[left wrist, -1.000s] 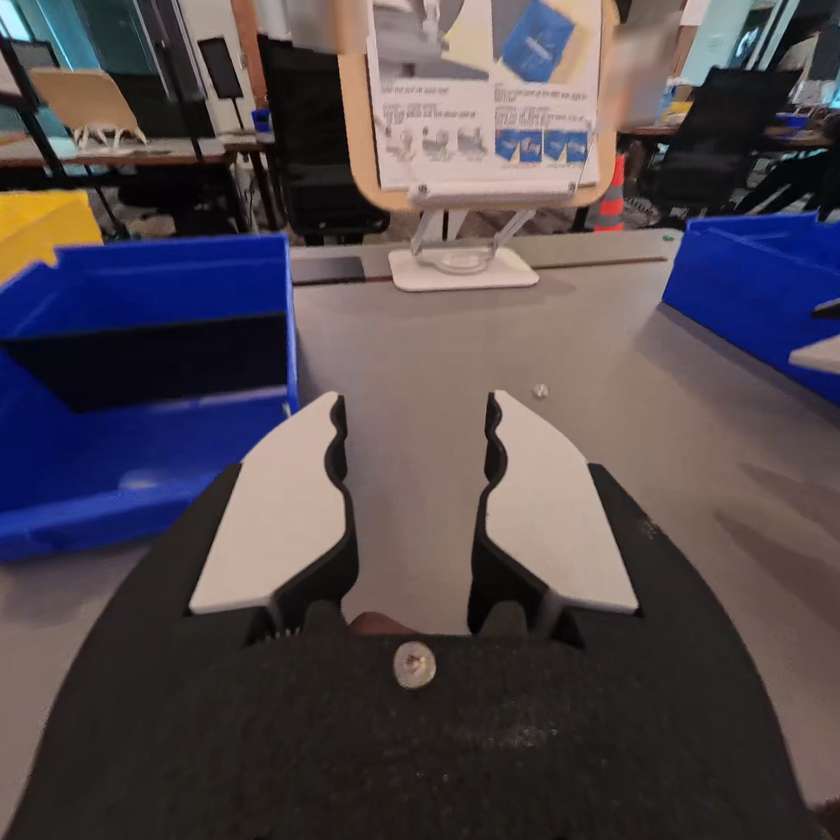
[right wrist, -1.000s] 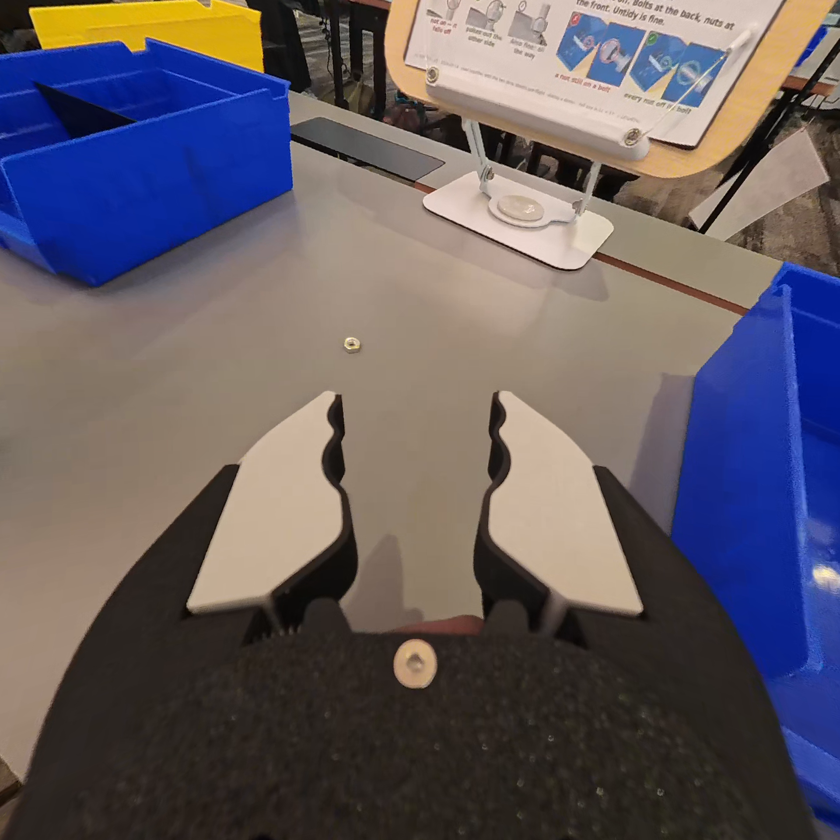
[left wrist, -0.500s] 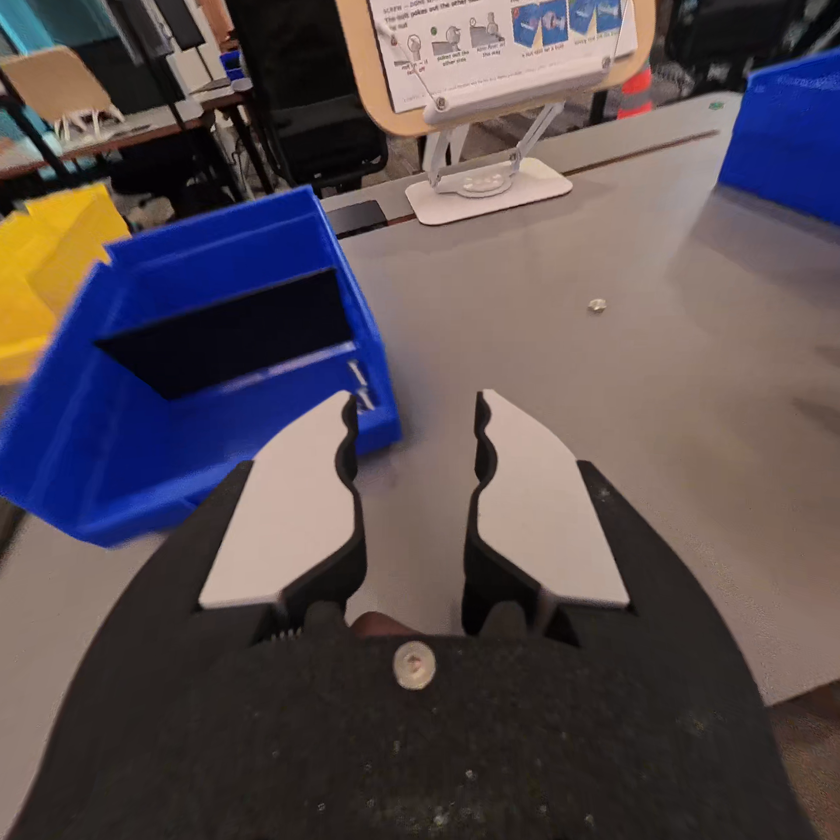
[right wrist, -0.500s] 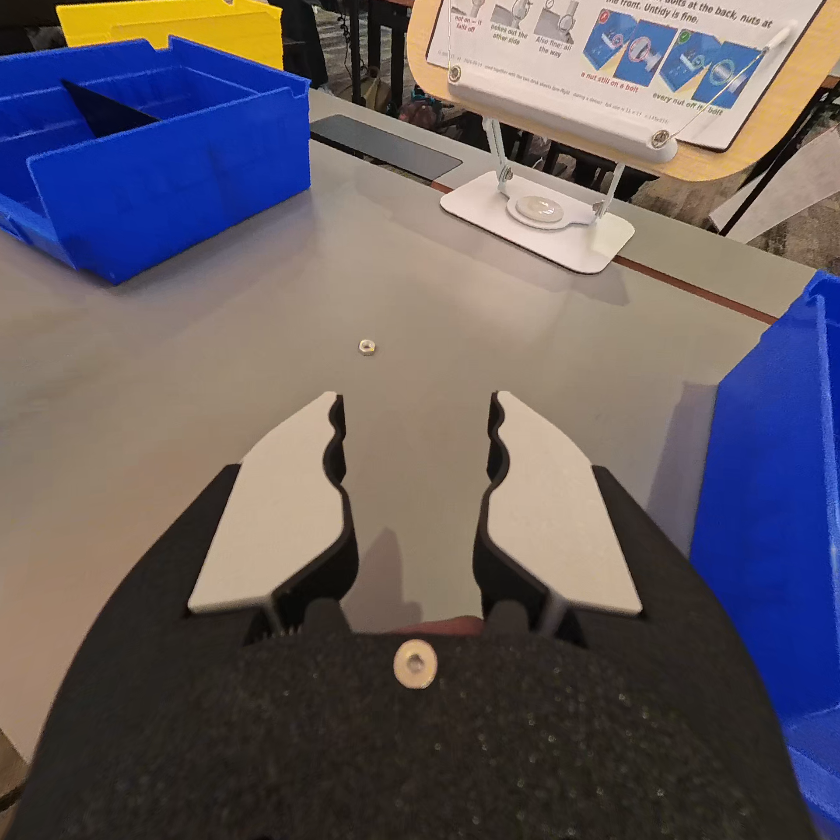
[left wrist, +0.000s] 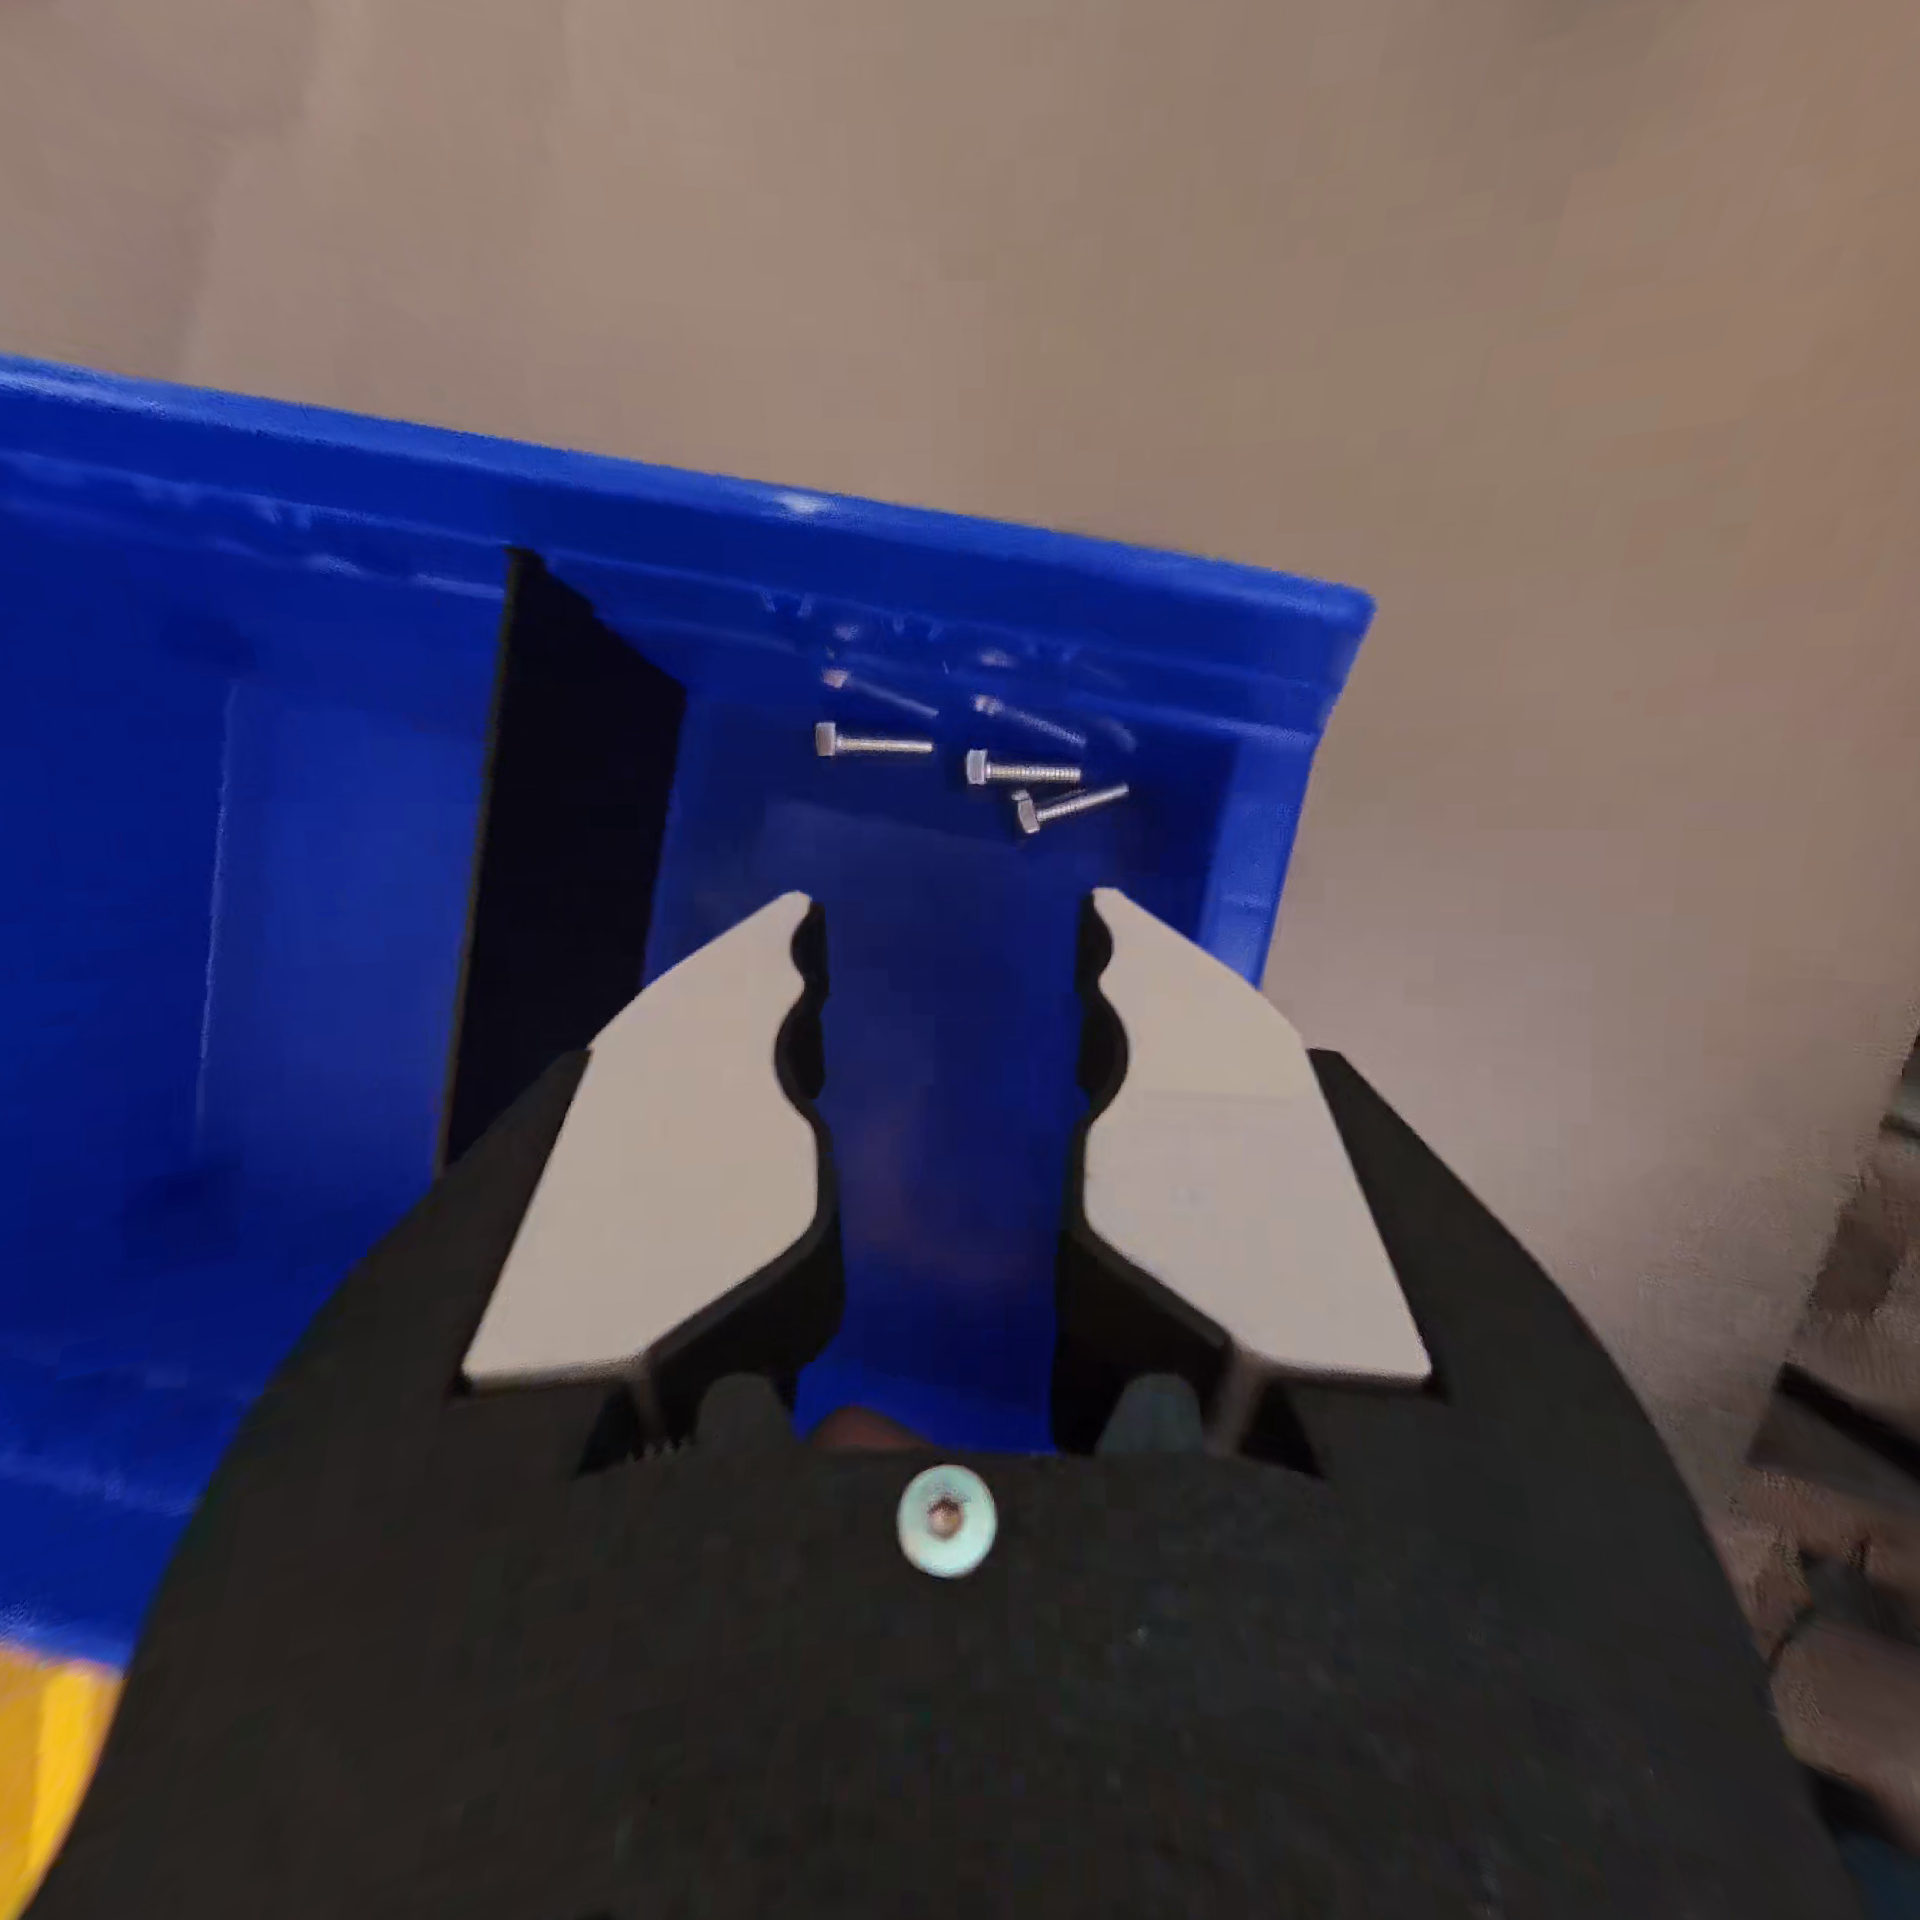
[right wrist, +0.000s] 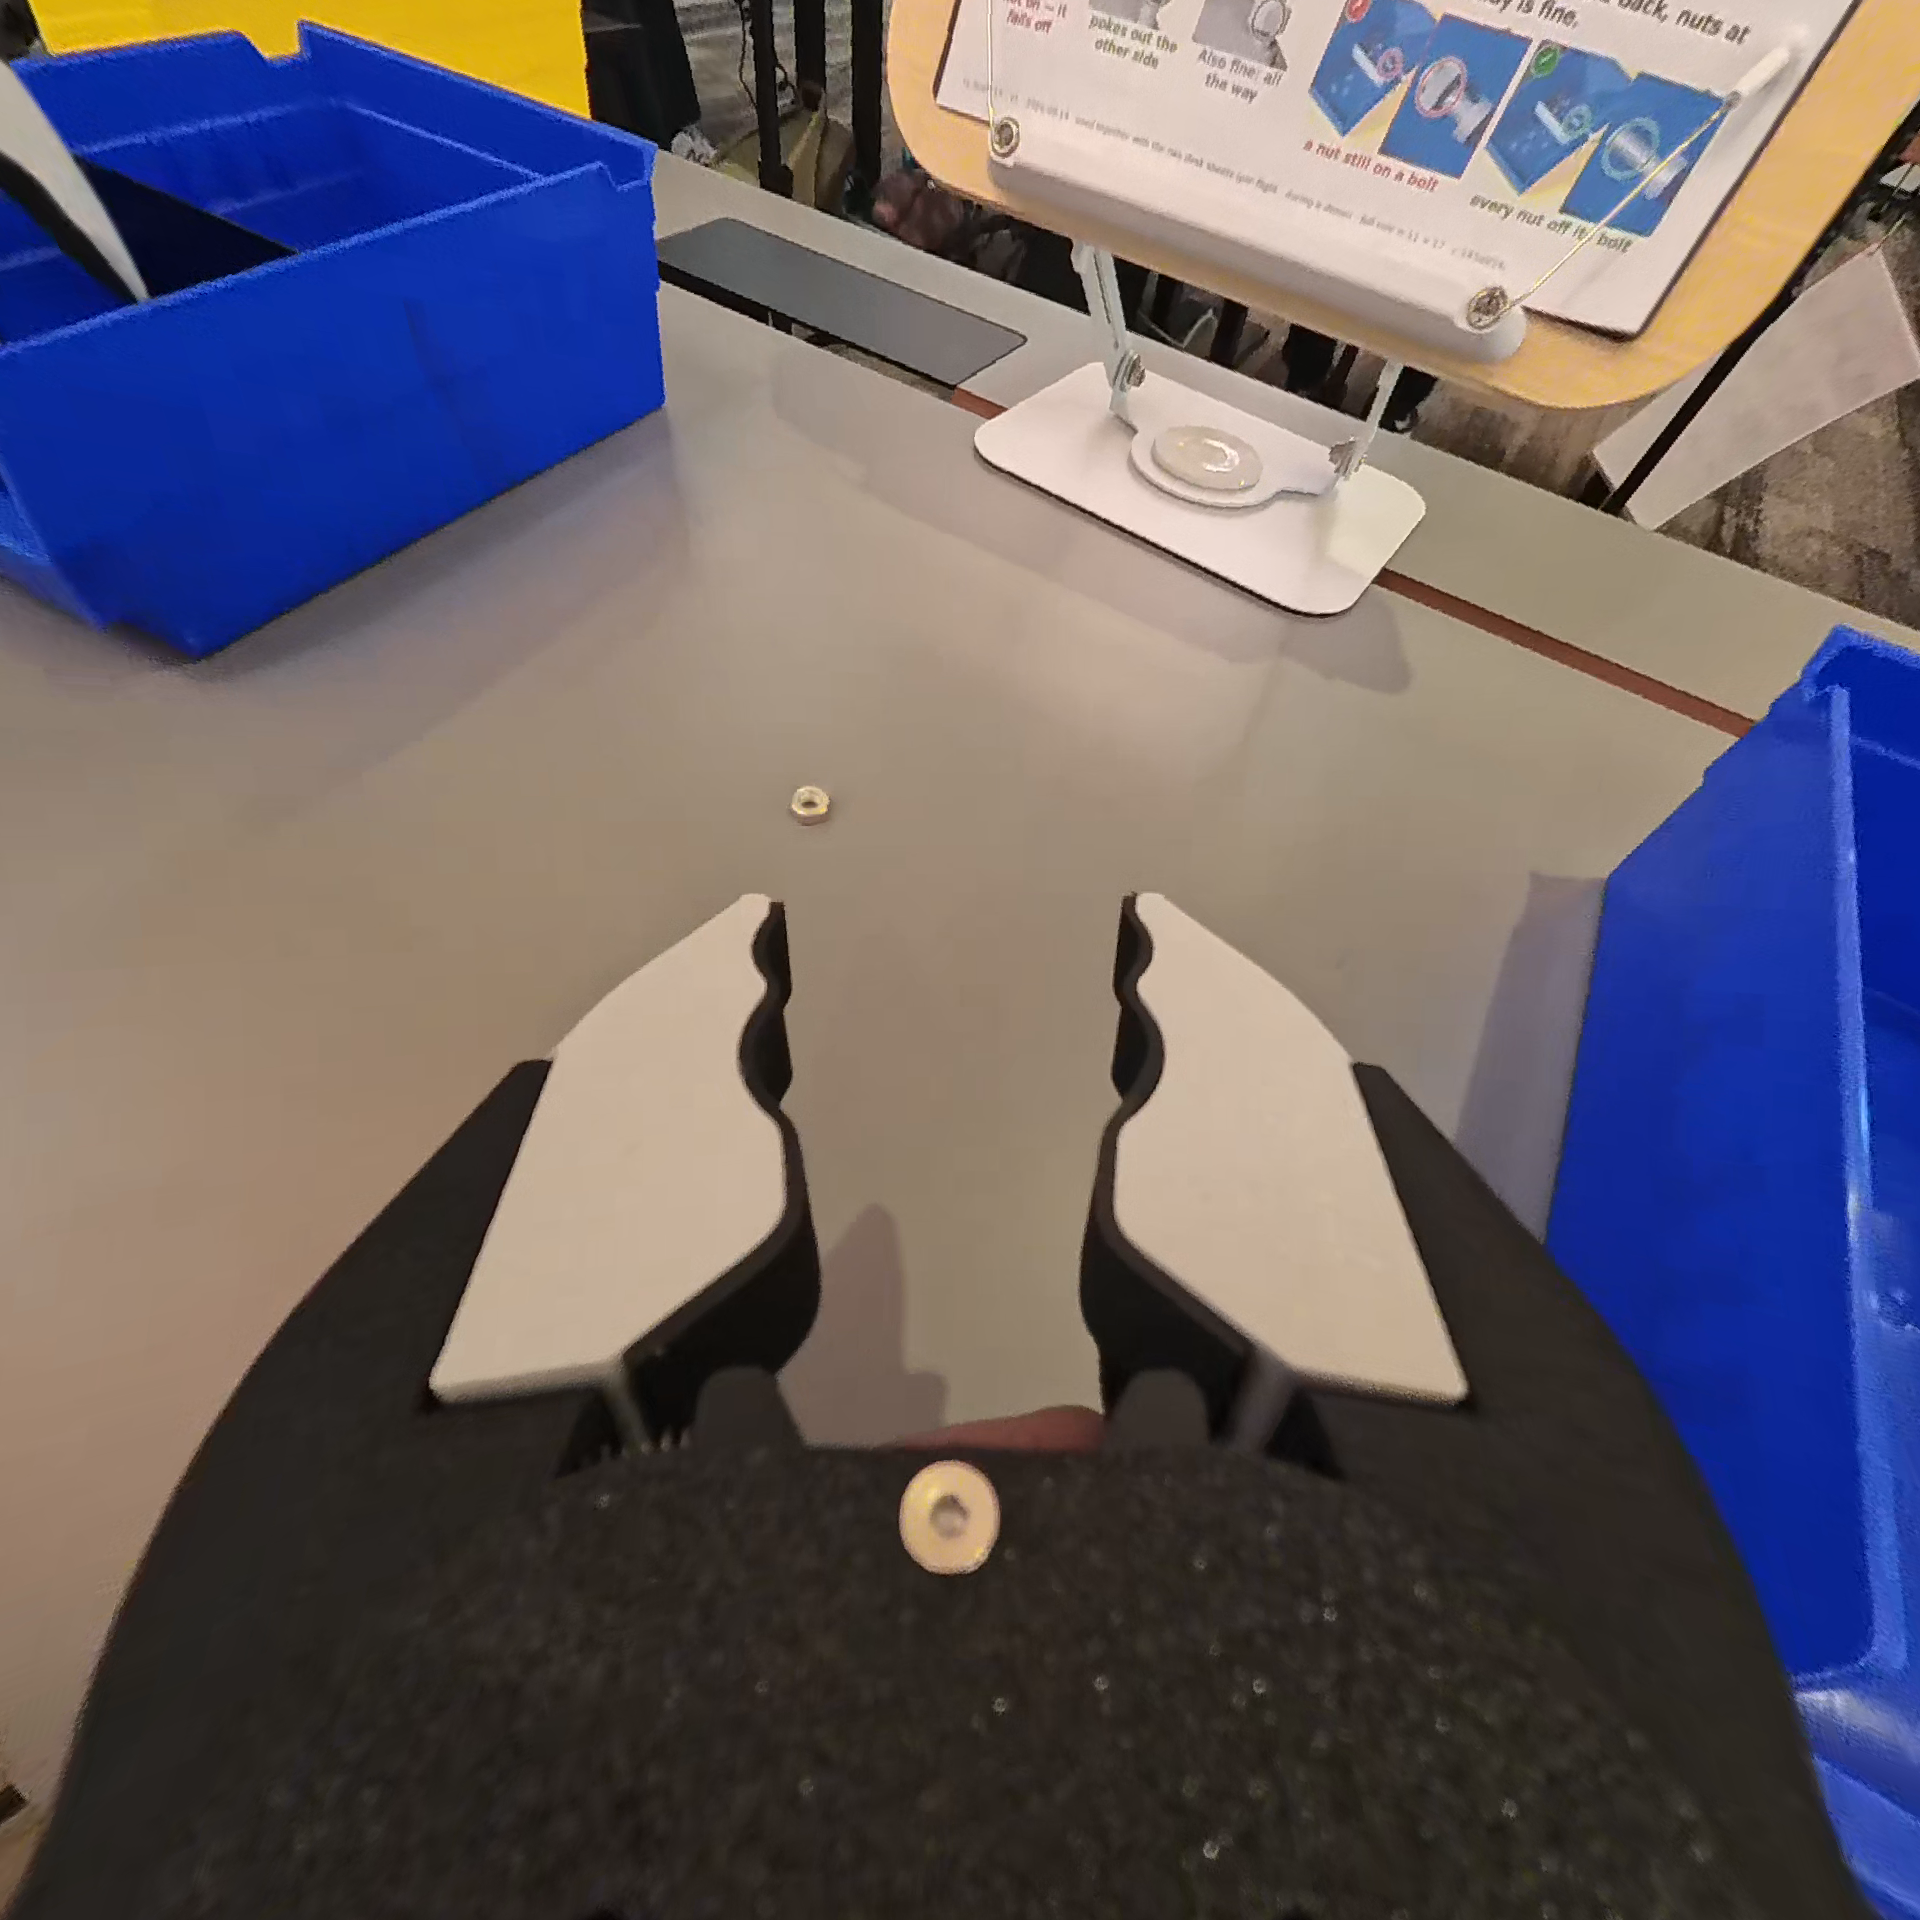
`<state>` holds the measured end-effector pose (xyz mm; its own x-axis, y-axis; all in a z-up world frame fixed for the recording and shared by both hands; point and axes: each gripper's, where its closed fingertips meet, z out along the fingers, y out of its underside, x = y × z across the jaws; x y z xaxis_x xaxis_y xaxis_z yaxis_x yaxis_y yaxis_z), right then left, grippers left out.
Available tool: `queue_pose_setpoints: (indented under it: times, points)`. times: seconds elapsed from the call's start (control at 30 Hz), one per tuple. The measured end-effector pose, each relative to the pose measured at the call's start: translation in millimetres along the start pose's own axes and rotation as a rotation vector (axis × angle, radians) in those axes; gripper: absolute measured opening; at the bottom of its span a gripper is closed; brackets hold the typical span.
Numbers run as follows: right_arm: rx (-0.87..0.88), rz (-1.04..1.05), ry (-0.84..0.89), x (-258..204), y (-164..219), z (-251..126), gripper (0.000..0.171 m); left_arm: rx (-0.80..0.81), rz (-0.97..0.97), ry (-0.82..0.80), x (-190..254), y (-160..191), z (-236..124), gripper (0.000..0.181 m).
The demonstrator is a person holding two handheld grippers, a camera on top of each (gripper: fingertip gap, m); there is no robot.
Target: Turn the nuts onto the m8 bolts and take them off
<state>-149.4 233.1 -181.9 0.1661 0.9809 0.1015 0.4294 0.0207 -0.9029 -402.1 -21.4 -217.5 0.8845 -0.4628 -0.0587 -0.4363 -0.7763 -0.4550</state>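
Above, left gripper (left wrist: 945, 904) agape, seemingly three bolts (left wrist: 1023, 771) below

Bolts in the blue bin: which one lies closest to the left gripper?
The tilted bolt, rightmost and lowest of the three; the other two bolts lie farther back.

You can see three small silver bolts (left wrist: 1023, 771) lying flat on the floor of the blue bin (left wrist: 312, 831), close to its far wall and to the right of the black divider (left wrist: 561, 831). None has a nut on it. One small silver nut (right wrist: 809, 805) lies flat on the grey table (right wrist: 520, 831), well away from that bin.
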Motion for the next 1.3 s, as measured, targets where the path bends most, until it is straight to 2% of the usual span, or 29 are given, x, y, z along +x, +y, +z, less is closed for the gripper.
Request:
queue_pose_setpoints:
  times: [0.2,0.5,0.57,0.73,1.03,1.13,1.3]
  points:
    - [-0.025,-0.010,0.031,4.9,1.7,-4.4,0.060,-0.097,0.022,0.194,2.9,6.2,37.0,0.046]
    - [-0.052,-0.011,0.036,10.7,5.3,-1.2,0.059,-0.137,0.014,0.215,10.5,15.2,62.4,0.046]
    - [-0.053,-0.016,0.030,9.3,4.8,0.1,0.059,-0.143,0.016,0.202,11.4,18.0,66.8,0.041]
    - [-0.052,-0.016,0.025,8.0,5.1,0.8,0.059,-0.124,-0.004,0.235,18.8,15.9,68.9,0.012]
    - [-0.040,-0.015,0.014,6.2,3.4,0.4,0.058,-0.094,-0.018,0.121,10.1,16.7,66.1,0.007]
    - [-0.032,-0.016,0.014,6.8,1.7,-1.6,0.058,-0.041,-0.052,0.085,6.1,14.2,56.5,0.007]
    - [-0.016,-0.017,0.012,7.8,-1.1,-4.7,0.057,0.086,-0.080,-0.075,-2.3,-0.5,25.4,0.007]
